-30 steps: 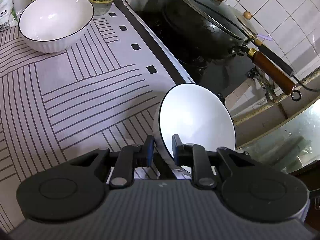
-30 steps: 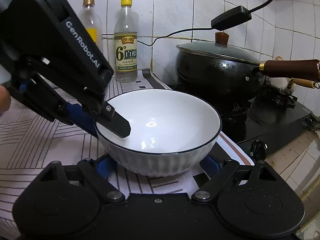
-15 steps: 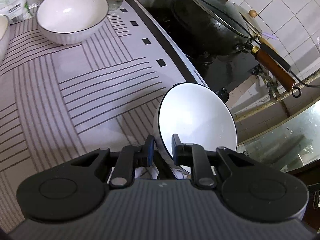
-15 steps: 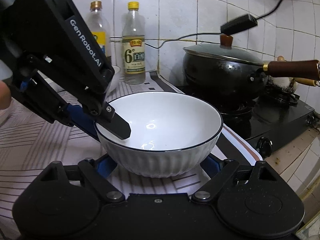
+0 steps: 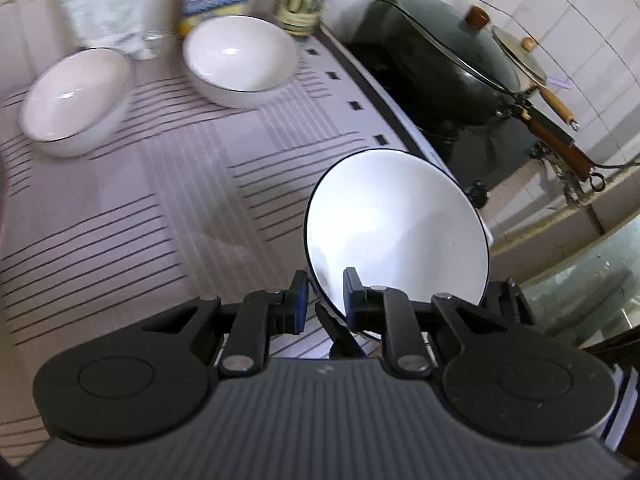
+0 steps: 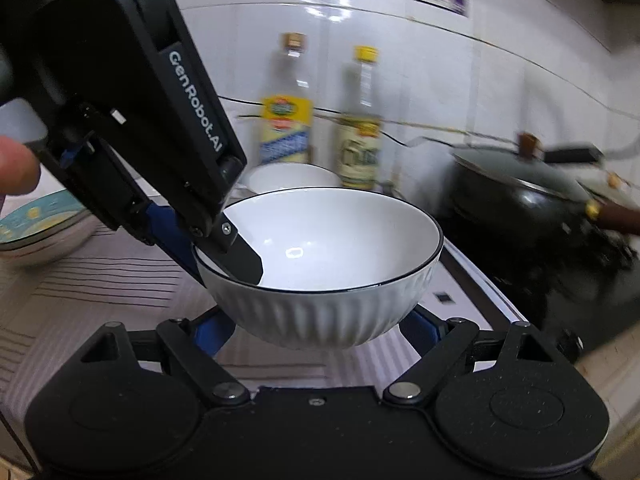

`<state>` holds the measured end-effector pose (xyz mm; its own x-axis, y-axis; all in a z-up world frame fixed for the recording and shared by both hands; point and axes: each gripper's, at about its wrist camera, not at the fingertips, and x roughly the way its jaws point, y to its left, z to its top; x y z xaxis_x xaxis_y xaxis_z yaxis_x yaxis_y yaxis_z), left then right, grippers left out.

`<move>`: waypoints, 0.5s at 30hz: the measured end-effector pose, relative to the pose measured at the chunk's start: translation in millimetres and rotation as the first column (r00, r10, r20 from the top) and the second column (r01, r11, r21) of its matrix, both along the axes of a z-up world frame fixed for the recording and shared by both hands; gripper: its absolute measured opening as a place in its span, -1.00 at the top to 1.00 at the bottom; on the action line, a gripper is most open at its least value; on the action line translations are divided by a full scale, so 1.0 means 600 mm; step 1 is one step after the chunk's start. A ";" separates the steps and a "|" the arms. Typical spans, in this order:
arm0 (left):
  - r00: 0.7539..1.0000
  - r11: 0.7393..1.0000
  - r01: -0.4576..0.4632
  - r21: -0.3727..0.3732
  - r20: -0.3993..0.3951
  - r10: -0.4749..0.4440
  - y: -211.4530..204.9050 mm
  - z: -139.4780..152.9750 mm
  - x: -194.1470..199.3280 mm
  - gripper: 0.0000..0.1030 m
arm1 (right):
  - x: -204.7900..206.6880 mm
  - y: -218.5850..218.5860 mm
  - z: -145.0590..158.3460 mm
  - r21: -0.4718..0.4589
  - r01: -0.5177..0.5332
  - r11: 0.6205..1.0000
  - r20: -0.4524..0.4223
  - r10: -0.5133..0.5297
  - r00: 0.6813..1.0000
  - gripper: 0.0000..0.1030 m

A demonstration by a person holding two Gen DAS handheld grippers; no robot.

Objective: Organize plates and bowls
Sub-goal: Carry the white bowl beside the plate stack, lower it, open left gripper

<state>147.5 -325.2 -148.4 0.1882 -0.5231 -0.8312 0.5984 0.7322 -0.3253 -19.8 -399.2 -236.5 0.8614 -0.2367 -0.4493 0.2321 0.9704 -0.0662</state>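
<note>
White glossy wall tiles (image 6: 400, 60) catch a bright light glare. A striped cloth (image 5: 120, 220) covers the bench. A black stove (image 5: 500, 152) stands beside it.

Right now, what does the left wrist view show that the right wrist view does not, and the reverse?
Only the left wrist view shows a second empty white bowl at far left on the striped mat. Only the right wrist view shows the patterned plates at left and the left gripper from outside. Both show the held bowl, its rim pinched by the left gripper, and the black wok.
</note>
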 end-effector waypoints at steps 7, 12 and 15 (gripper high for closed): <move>0.995 0.996 -0.082 0.045 0.054 0.079 0.086 0.015 -0.003 0.68 | 0.031 0.065 0.015 -0.033 -0.155 0.987 0.002 0.155 0.988 -0.77; 0.987 0.983 -0.154 0.099 0.070 0.147 0.136 0.012 0.002 0.68 | 0.051 0.109 0.009 -0.018 -0.251 0.968 -0.007 0.251 0.968 -0.77; 0.982 0.975 -0.184 0.124 0.067 0.177 0.156 0.004 0.010 0.68 | 0.067 0.122 -0.001 0.004 -0.289 0.957 -0.012 0.289 0.957 -0.77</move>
<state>153.6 -231.4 -145.7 0.3174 -0.3654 -0.8751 0.4667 0.8635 -0.1913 20.5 -326.1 -236.9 0.8873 0.0231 -0.4607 -0.0595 0.9961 -0.0647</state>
